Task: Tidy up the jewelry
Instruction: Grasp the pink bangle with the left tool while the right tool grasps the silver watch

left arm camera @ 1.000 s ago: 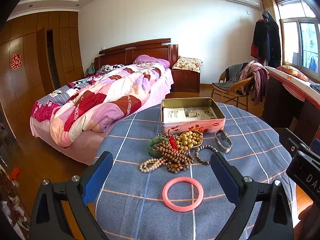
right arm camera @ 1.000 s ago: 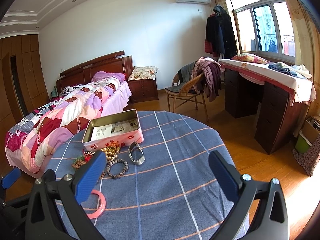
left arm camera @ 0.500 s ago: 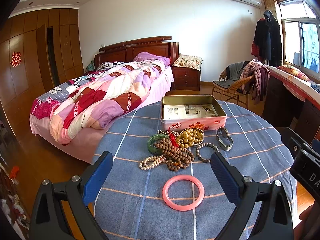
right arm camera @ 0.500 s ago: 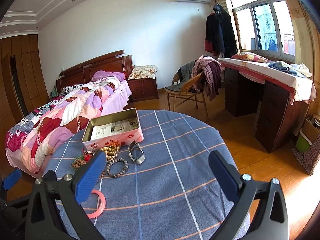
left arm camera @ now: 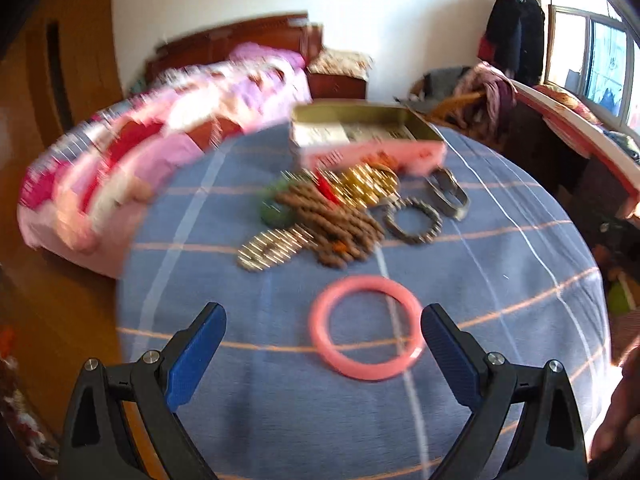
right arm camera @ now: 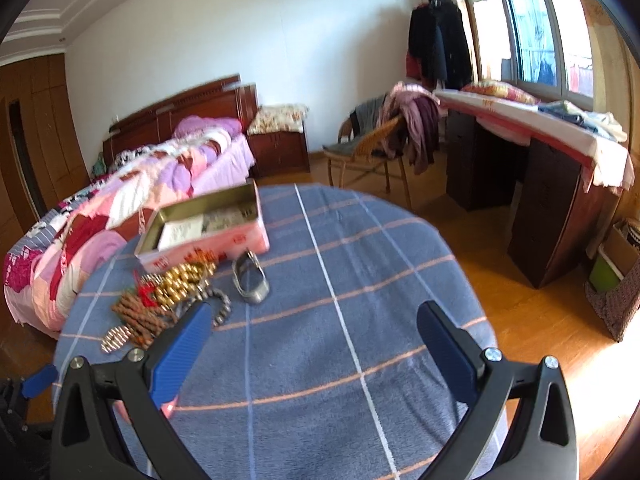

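Observation:
A pink bangle (left arm camera: 366, 327) lies on the round blue plaid table (left arm camera: 500, 272), just ahead of my open left gripper (left arm camera: 323, 354), nearer its right finger. Beyond it lies a pile: brown wooden beads (left arm camera: 332, 224), a pearl string (left arm camera: 272, 246), gold beads (left arm camera: 366, 184), a green bangle (left arm camera: 274, 212), a dark bead bracelet (left arm camera: 414, 220) and a silver cuff (left arm camera: 448, 194). An open pink tin (left arm camera: 368, 136) stands behind them. My right gripper (right arm camera: 316, 346) is open and empty over the table, right of the pile (right arm camera: 168, 292); the tin (right arm camera: 204, 228) and cuff (right arm camera: 250, 278) show there too.
A bed with a patchwork quilt (right arm camera: 132, 200) stands close behind the table on the left. A wicker chair draped with clothes (right arm camera: 384, 140) and a dark desk (right arm camera: 532, 172) stand to the right. The table edge (right arm camera: 472, 280) drops to a wooden floor.
Both grippers have moved forward and tilted down toward the table; the view is blurred by motion. The pink bangle now lies closer, between the left fingers' line. Nothing was grasped.

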`<state>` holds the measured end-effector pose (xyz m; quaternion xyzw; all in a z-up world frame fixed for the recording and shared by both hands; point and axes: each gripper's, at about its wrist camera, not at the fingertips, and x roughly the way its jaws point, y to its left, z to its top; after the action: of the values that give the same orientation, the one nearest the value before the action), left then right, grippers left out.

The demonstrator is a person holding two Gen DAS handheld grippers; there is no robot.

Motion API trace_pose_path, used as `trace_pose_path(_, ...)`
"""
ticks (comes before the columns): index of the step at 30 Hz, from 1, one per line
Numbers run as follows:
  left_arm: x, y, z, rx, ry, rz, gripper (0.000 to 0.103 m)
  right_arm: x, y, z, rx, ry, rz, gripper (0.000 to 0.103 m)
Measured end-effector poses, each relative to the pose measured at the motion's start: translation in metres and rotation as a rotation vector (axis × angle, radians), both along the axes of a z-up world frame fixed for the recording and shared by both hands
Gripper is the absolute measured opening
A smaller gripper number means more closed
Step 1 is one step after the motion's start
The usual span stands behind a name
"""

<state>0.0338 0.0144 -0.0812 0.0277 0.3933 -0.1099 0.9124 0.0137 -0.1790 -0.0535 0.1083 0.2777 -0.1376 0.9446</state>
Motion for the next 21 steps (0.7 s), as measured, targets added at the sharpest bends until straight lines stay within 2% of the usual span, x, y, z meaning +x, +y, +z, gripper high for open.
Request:
trace_pose_path(4,0.018,-0.011,-0.019,0.018,0.077,0.007,0.098,0.004,-0.008,-0.008,0.01,0.027,0.009,0.103)
trace_pose_path(8,0.029,-0.012,-0.031,-0.043,0.15,0.008,0.098,0.013,-0.013,-0.014,0.009,0.061,0.027,0.103)
trace_pose_path(10,0.032,-0.015,-0.031,-0.025,0.149,0.015,0.098,0.019,-0.015,-0.018,0.015,0.083,0.044,0.102)
trace_pose_path(12,0.033,-0.019,-0.032,0.0,0.147,-0.006,0.097,0.026,-0.016,-0.021,0.013,0.101,0.056,0.097)
trace_pose_path(14,0.03,-0.023,-0.03,0.032,0.109,-0.031,0.081,0.033,-0.018,-0.024,0.019,0.128,0.073,0.093)
trace_pose_path(15,0.03,-0.022,-0.029,0.035,0.107,-0.041,0.081,0.037,-0.019,-0.026,0.025,0.136,0.077,0.09)
trace_pose_path(21,0.033,-0.011,-0.026,-0.031,0.106,-0.072,0.081,0.044,-0.025,-0.03,0.057,0.158,0.079,0.088)
